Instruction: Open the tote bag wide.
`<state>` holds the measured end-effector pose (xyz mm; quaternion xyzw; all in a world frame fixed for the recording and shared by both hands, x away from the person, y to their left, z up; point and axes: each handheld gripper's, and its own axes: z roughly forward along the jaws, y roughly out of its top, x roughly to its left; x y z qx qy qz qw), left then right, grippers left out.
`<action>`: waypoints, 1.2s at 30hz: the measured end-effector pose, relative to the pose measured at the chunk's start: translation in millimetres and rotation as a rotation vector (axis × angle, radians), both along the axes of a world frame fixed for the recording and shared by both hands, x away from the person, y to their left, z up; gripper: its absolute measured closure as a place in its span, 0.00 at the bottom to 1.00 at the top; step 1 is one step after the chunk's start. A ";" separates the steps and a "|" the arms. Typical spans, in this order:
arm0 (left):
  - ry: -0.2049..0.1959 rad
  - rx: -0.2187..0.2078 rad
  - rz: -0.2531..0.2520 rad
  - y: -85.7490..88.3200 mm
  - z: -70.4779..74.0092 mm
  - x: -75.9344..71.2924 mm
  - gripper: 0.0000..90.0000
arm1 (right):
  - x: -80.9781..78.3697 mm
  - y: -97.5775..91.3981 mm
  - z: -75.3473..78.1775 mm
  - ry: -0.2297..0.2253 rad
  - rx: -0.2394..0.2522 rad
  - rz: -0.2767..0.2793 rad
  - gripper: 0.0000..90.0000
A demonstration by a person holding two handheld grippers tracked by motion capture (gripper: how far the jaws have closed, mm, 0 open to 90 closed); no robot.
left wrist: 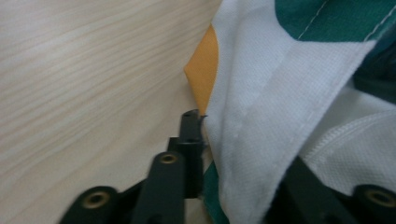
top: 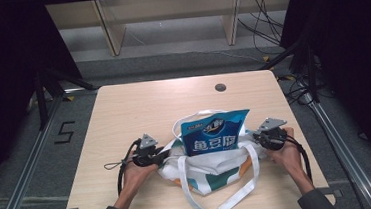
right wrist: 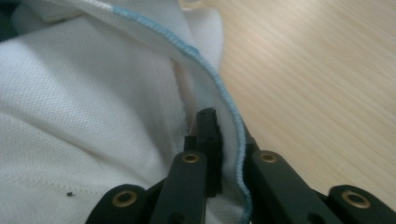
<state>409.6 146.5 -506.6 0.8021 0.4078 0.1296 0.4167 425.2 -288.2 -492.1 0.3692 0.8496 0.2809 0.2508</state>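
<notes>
L tongs (top: 163,156) + R tongs (top: 254,137) pinch tote bag (top: 214,175) rim, near table (top: 124,114) front edge | risk: thin grip slips, blue snack pouch (top: 215,132) tips out

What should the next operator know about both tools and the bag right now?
Left tool: shut on the left edge of the white cloth tote bag with green and orange panels.
Right tool: shut on the bag's blue-stitched right rim.
Bag lies near the front middle of the light wooden table, mouth held apart.
Blue snack packet stands partly inside the mouth.
Left, likely: seat the packet fully, then release.
</notes>
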 end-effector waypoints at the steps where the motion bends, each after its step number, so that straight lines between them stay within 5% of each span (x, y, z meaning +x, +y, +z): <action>1: 0.000 0.000 0.000 0.0 0.0 0.0 0.69 | 0.0 0.0 0.0 0.000 0.000 0.000 0.94; 4: -0.015 -0.014 -0.023 10.3 20.4 -2.2 0.56 | -2.5 -5.4 16.5 -0.041 0.010 -0.012 0.78; 5: -0.035 -0.050 -0.012 13.1 32.6 -5.1 0.50 | -8.3 -11.4 34.1 -0.077 0.081 -0.035 0.72; 7: -0.041 -0.053 -0.019 15.2 41.8 -6.2 0.48 | -11.6 -11.6 40.9 -0.088 0.124 -0.053 0.71; 8: -0.067 -0.048 -0.034 15.0 54.4 -7.4 0.45 | -25.3 -13.2 62.9 -0.112 0.207 -0.025 0.69; 9: -0.067 -0.048 -0.034 15.0 54.4 -7.4 0.45 | -25.3 -13.2 62.9 -0.112 0.207 -0.025 0.69; 10: -0.102 -0.057 -0.039 13.3 63.8 -7.4 0.46 | -41.4 -11.5 83.3 -0.099 0.272 0.032 0.68; 13: -0.125 -0.074 -0.088 1.6 76.6 -5.3 0.48 | -55.8 -1.0 96.4 -0.108 0.330 0.138 0.66; 19: -0.092 0.006 -0.164 -20.6 69.4 6.6 0.47 | -70.9 35.0 93.3 -0.018 0.276 0.320 0.59; 23: -0.042 -0.043 -0.167 -27.5 60.0 21.0 0.49 | -66.5 47.2 81.3 0.017 0.250 0.361 0.55; 29: -0.008 -0.130 -0.196 -24.1 57.9 31.3 0.69 | -57.1 50.8 71.8 0.022 0.233 0.394 0.60; 32: -0.028 -0.119 -0.199 -26.1 57.4 32.9 0.75 | -55.3 52.0 68.2 0.054 0.225 0.410 0.71; 33: -0.033 -0.109 -0.192 -27.4 58.0 32.6 0.78 | -55.7 51.4 64.1 0.066 0.170 0.441 0.83; 36: -0.095 -0.075 -0.185 -28.4 64.8 31.8 0.82 | -63.5 51.1 61.2 0.075 0.125 0.448 0.93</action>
